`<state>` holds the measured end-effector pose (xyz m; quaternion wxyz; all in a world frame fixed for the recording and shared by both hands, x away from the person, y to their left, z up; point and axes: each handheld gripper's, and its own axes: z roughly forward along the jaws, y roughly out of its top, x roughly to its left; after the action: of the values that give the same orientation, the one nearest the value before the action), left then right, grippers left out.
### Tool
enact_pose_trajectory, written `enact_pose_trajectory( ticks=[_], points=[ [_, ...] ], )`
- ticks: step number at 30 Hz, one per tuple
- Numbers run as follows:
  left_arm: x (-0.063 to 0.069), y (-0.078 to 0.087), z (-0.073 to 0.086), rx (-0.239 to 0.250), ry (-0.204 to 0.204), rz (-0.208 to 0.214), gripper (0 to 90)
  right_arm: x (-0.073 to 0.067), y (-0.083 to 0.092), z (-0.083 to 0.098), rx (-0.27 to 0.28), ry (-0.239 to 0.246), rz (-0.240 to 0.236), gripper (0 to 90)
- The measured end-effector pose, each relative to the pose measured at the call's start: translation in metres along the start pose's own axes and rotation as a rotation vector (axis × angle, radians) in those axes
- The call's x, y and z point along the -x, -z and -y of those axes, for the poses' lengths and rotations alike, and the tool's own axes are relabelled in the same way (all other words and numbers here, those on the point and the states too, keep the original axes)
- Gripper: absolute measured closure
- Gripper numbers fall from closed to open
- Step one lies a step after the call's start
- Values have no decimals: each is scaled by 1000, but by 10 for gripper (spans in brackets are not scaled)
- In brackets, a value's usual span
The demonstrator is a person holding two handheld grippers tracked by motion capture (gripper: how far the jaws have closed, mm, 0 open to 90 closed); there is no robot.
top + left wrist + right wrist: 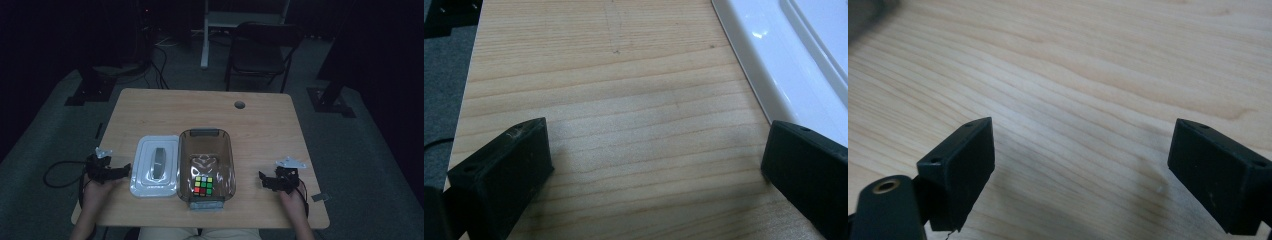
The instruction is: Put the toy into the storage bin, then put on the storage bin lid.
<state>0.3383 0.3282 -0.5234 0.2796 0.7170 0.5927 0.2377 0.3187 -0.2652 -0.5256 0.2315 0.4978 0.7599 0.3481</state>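
The left gripper point(122, 170) rests on the worktop point(260, 120), fingers point(504, 170) spread wide and empty, the white lid point(154, 166) just beside its right finger. The right gripper point(263, 180) gapes equally, holding nothing; the clear bin point(206, 137) with the puzzle cube point(203, 185) lies ahead of its fingers, between both grippers.

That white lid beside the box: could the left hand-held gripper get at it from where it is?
Probably yes. The left hand-held gripper is open, right beside the white lid at its edge, with just bare table between them.
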Motion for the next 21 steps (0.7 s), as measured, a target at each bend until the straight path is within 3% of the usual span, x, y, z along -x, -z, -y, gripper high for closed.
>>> enact_pose_trajectory(
  ticks=[3, 7, 21],
  points=[
    [0, 0, 0, -1, -3, 1, 5, 0, -3, -1, -42, -8, 53, 113],
    [0, 0, 0, -1, -4, 2, 5, 3, -4, -1, -55, -53, 41, 120],
    [0, 1, 0, -8, -4, 3, 5, 3, -4, -1, -56, -54, 42, 120]
  ],
)
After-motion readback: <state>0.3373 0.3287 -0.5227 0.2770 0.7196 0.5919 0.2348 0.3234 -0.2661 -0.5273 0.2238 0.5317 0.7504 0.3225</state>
